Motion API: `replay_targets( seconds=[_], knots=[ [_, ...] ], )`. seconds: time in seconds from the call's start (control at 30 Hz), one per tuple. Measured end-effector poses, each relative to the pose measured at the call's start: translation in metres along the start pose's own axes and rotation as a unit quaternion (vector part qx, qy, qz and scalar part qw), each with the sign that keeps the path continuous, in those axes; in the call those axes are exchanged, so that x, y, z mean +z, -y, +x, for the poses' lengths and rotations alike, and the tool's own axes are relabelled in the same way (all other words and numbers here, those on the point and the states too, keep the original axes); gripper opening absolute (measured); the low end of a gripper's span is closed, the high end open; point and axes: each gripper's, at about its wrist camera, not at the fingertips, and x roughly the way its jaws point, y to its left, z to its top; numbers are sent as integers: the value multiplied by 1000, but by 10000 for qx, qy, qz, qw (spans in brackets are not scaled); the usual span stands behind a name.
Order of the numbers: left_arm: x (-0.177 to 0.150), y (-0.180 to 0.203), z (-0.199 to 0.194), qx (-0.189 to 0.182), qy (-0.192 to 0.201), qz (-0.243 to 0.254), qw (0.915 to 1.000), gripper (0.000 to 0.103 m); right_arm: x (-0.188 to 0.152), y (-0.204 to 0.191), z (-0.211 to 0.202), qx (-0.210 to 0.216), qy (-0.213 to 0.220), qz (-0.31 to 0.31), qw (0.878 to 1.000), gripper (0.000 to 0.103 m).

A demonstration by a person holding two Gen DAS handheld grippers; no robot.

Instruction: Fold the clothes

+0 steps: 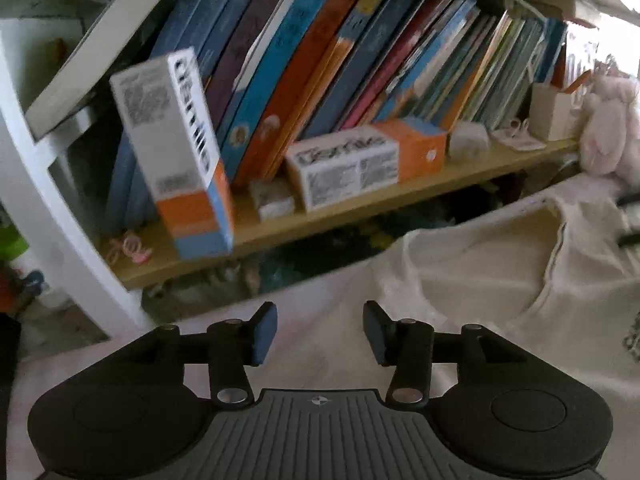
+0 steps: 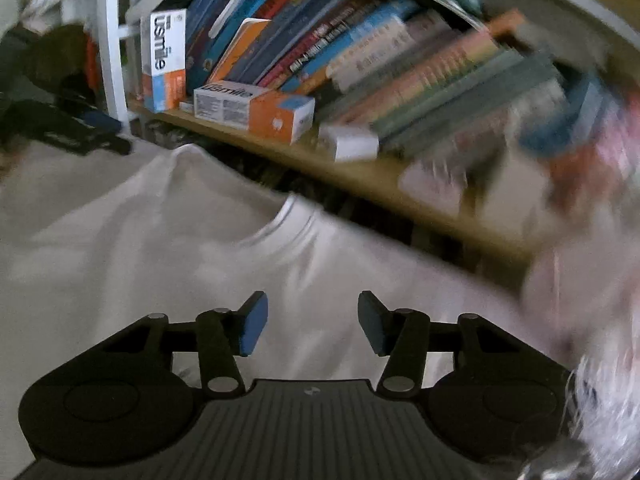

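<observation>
A cream-white shirt point(image 1: 500, 268) lies spread on a pale surface; in the left wrist view it fills the right side, its neckline curving at the right. My left gripper point(image 1: 320, 334) hovers open to the left of it, with nothing between its blue pads. In the right wrist view the same shirt point(image 2: 140, 248) lies under and ahead of my right gripper point(image 2: 312, 322), its ribbed collar point(image 2: 288, 224) just beyond the fingers. The right gripper is open and empty. At the far left of that view, the dark left gripper point(image 2: 80, 128) rests near the shirt's edge.
A wooden shelf point(image 1: 360, 208) runs right behind the shirt, packed with leaning books point(image 1: 320, 60) and orange-white boxes point(image 1: 180, 152). A white frame post point(image 1: 60, 220) stands at its left end. A pink plush toy point(image 1: 608, 128) sits at the right. The right wrist view is blurred at its right side.
</observation>
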Motion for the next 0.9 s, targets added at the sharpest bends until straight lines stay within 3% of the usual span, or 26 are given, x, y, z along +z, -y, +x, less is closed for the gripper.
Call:
replay_targets(
  seconds=[0.13,0.2,0.27,0.4,0.47,0.57,0.73,0.8,0.87,0.9],
  knots=[
    [-6,-8,7,-22,1,-106,9999,52,27,11,48,256,-142,-557,9980,43],
    [-6,-8,11,16,-27,-91,10000,52,38,18,71,342,-262,-444,9981,22],
    [-5,-7,15,49,-61,-76,9999,52,47,33,93,354,-511,166,9979,9],
    [-8,-7,24,112,-172,-28,9998,52,51,64,113,577,-684,1704,9813,9],
    [-9,-8,29,93,-257,11,9996,52,49,66,109,580,-692,1624,9826,12],
    [-10,-12,33,-27,-300,-30,9995,51,43,68,92,482,-552,1304,9887,27],
    [-10,-22,37,-285,-318,-160,9990,51,22,83,71,390,-625,1131,9909,27],
    [-7,-26,39,-436,-351,-298,9980,41,14,83,72,347,-708,1086,9910,27],
    [-3,-24,42,-498,-353,-318,9976,11,8,82,71,302,-705,1118,9908,26],
    [-1,-21,44,-461,-342,-267,9980,3,7,82,70,248,-698,1177,9903,14]
  ],
)
